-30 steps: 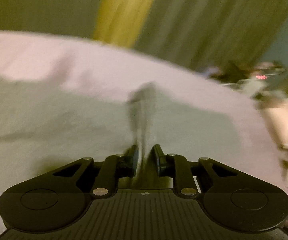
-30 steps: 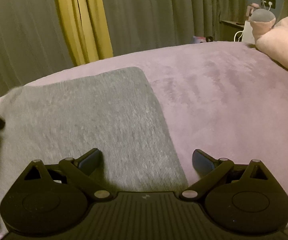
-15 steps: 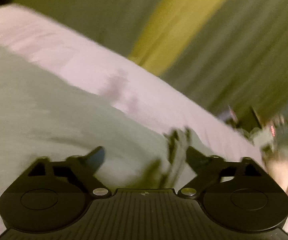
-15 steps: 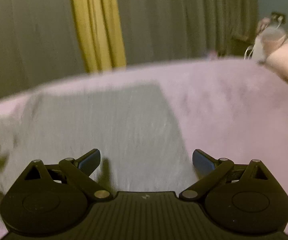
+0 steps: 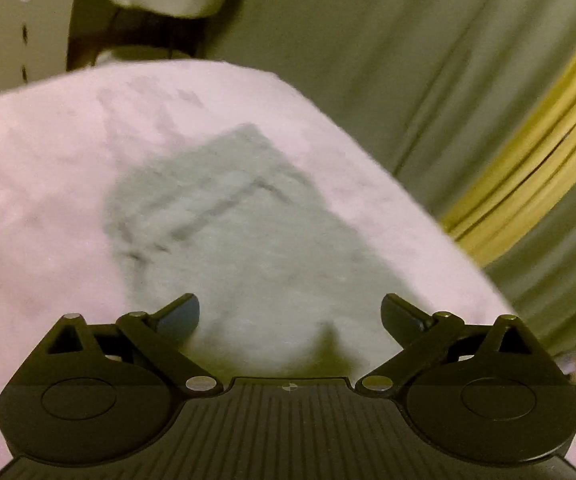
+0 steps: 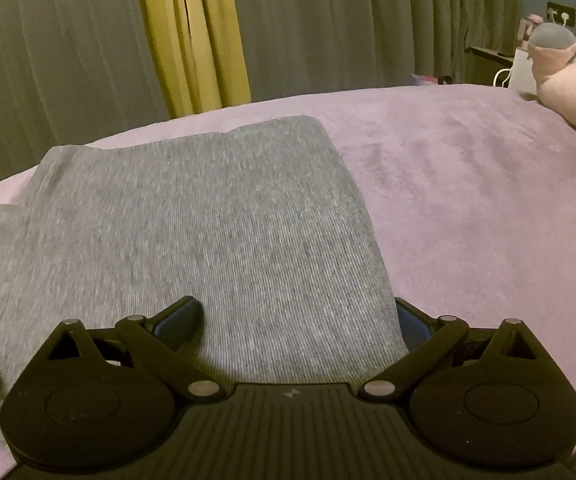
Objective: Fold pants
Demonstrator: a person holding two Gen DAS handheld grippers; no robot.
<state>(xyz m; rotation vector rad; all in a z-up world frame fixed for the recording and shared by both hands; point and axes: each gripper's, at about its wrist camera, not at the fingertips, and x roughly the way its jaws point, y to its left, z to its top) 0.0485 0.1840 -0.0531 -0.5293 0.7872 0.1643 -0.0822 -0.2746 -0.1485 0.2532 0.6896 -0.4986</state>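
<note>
A pink plush blanket (image 6: 467,168) carries the grey ribbed knit pants (image 6: 208,220), folded flat. The left gripper (image 5: 289,314) is opening wide, empty. The right gripper (image 6: 301,316) gapes over the fold's near edge, seemingly unclamped; closing there could drag and rumple the layers.

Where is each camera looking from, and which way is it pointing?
Left wrist: sits on the left gripper, tilted down over the bed at the pants; its fingers show, jaws opening with nothing between them.
Right wrist: sits on the right gripper, looking down across the pants toward the curtains; its open fingers show.
Both share: pants, bed, curtains.
</note>
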